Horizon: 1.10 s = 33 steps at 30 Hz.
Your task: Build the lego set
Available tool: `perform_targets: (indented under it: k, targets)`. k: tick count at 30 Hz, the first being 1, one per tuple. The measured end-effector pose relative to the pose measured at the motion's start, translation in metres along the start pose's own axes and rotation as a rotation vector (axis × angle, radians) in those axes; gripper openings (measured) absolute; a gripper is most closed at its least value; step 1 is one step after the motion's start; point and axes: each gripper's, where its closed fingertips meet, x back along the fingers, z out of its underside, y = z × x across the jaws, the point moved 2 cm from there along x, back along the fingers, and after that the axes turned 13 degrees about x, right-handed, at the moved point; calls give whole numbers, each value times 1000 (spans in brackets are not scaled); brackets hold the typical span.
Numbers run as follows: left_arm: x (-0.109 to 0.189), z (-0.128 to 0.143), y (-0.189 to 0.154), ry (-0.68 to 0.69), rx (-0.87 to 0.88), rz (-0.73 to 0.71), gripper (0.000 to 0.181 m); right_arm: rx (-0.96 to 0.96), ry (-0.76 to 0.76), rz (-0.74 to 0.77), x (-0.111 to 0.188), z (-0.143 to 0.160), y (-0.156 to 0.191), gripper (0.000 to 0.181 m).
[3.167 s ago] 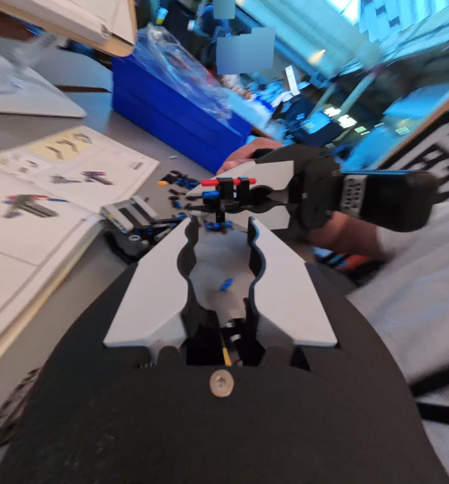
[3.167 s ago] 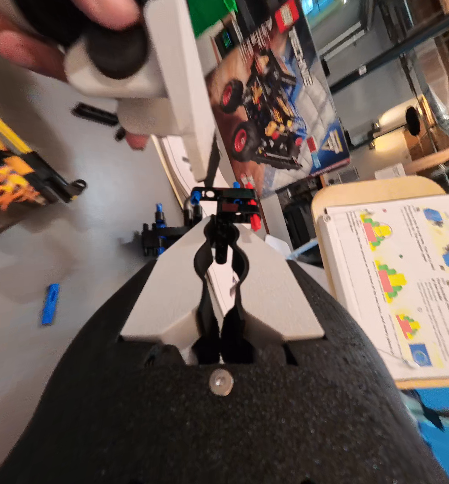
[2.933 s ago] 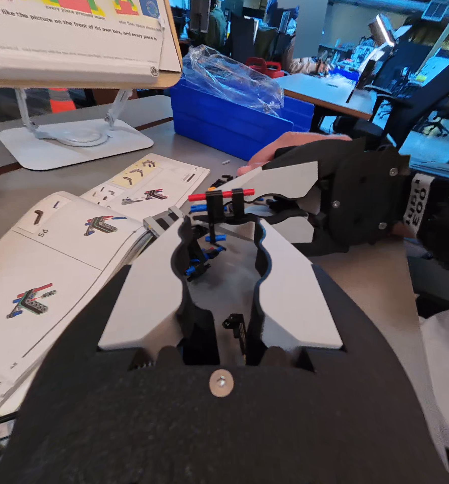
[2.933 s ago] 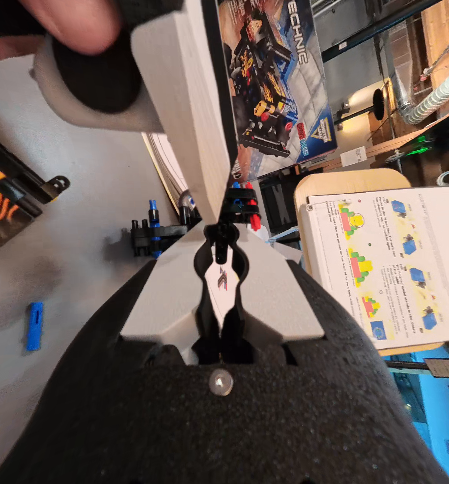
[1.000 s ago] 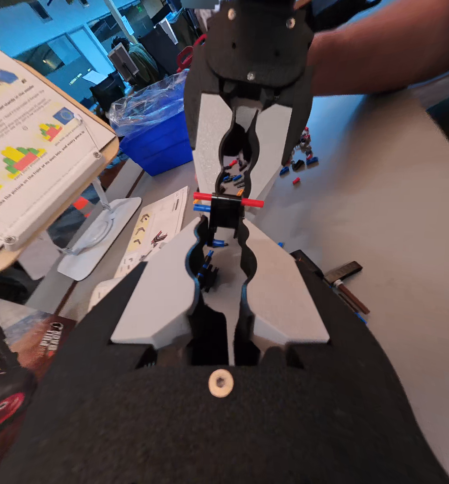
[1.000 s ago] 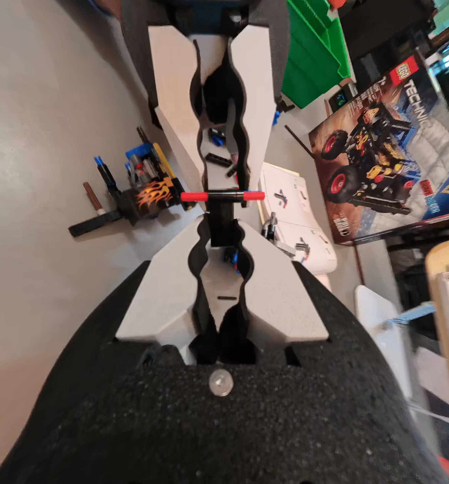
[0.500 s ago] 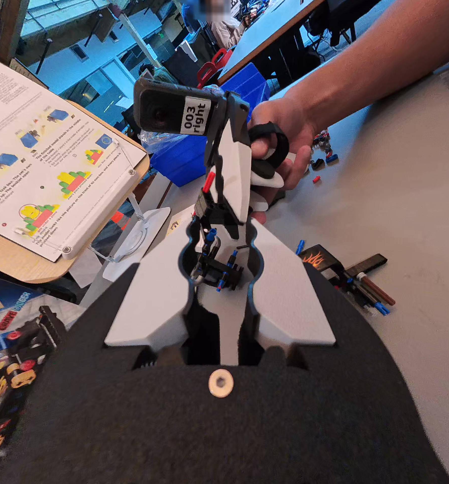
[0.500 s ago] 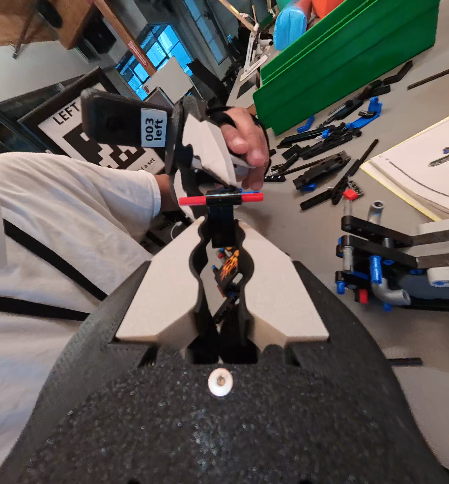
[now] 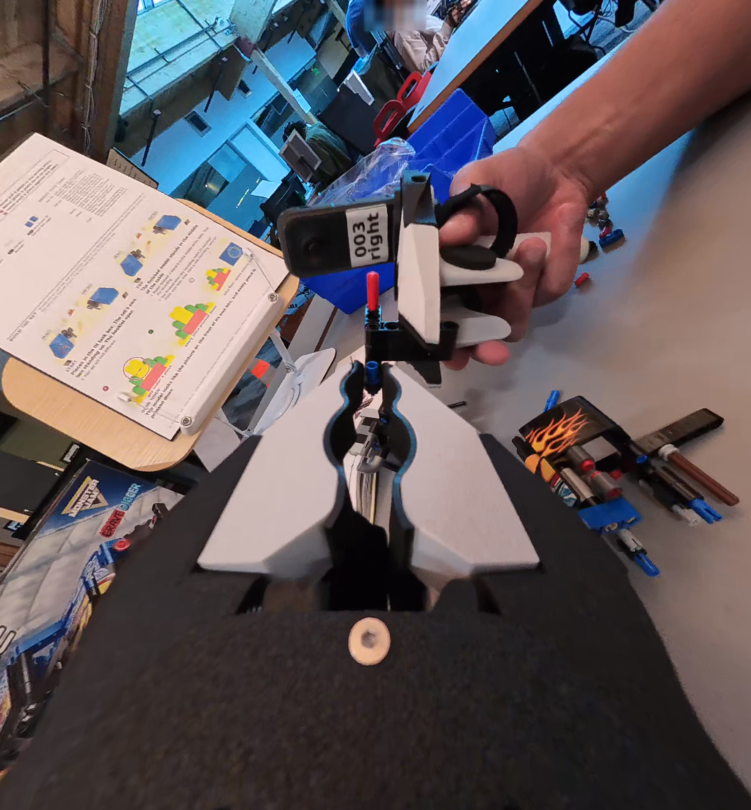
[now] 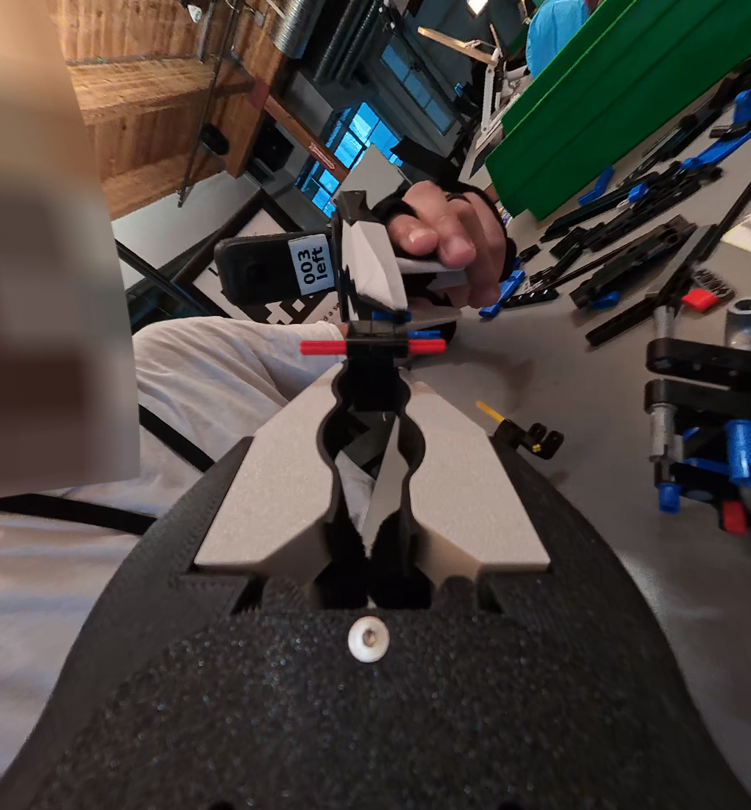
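Between my two grippers, above the grey table (image 9: 693,350), hangs the small black subassembly (image 10: 371,350) with its red axle (image 10: 321,347). My left gripper (image 9: 371,377) is clenched on a blue pin (image 9: 371,372) at its lower side; my right gripper (image 10: 371,381) grasps the black body. I judge the pin must go straight into its hole, with slow pressure and no twisting. Further right on the table lie the flame-painted module (image 9: 571,438) and loose beams (image 10: 628,245); a workshop stands behind.

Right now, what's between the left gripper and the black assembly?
A short blue pin bridges them, its top at the black assembly, seen in the left wrist view.
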Motion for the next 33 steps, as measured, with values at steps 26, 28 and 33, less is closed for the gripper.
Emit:
perform_targets:
  k: [26,28,33]
  targets:
    - [4,88,54,292,76,-169,6,657,486,1334,181,-8,-84,30]
    - [6,88,61,285,91,-188,6,655,497,1315,178,-4,-86,29]
    - [10,89,68,288,133,-201,6,590,465,1248,172,3,-91,27]
